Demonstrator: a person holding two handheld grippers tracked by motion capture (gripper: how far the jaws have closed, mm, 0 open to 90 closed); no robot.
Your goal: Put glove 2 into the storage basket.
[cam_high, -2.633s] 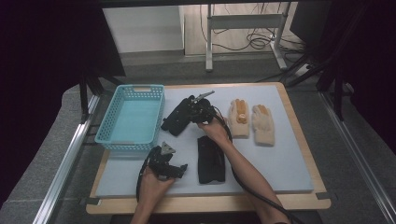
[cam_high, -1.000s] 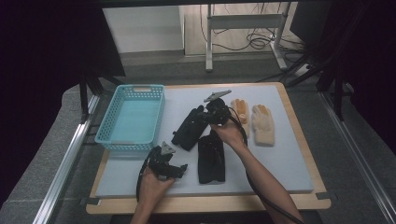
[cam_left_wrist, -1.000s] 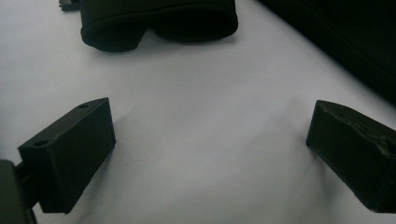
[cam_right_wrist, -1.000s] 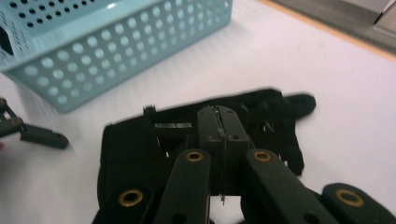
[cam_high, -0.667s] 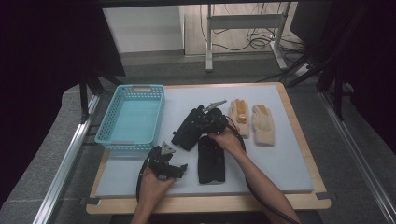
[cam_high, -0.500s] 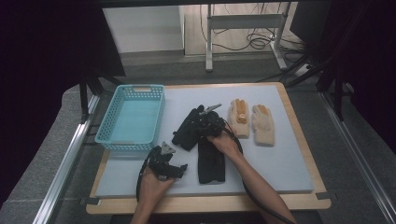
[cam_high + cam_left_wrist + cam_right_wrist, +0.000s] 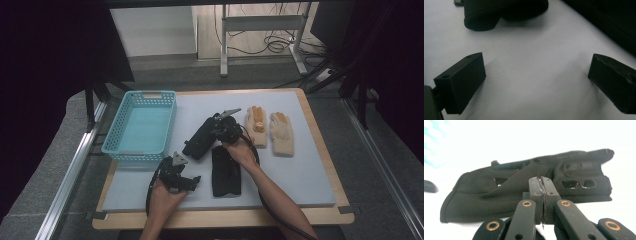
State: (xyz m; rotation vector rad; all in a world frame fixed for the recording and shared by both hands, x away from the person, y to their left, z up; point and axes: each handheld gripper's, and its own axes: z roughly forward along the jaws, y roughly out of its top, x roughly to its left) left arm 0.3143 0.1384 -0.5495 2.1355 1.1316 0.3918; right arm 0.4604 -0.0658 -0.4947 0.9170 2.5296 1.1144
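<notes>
The risk nearest the person is small: the left gripper [image 7: 193,181] lies on the pale mat [image 7: 300,170] with its jaws wide apart and nothing between them, as the left gripper view [image 7: 536,77] shows. If that hand sweeps sideways, it could drag the flat black glove [image 7: 226,172] lying just beside it.

The bigger risk is at the right gripper [image 7: 217,131]. Its jaws have just been closing and now stand pressed together [image 7: 541,180] right at the slanted black glove [image 7: 200,140], which lies on the mat between the flat glove and the basket [image 7: 130,151]. In the right gripper view the glove [image 7: 499,192] spreads behind the tips, and I cannot tell whether any cloth is caught; no fold shows plainly between the pads. If they have closed on air or on a thin edge, a lift would probably leave the glove behind or drop it short of the basket. A low carry could also snag it on the basket's rim.

The left forearm comes in low, hand resting and gripper level. The right forearm reaches forward over the flat glove, wrist bent, gripper tipped down toward the slanted glove. The cream gloves [image 7: 270,131] lie apart to its right
</notes>
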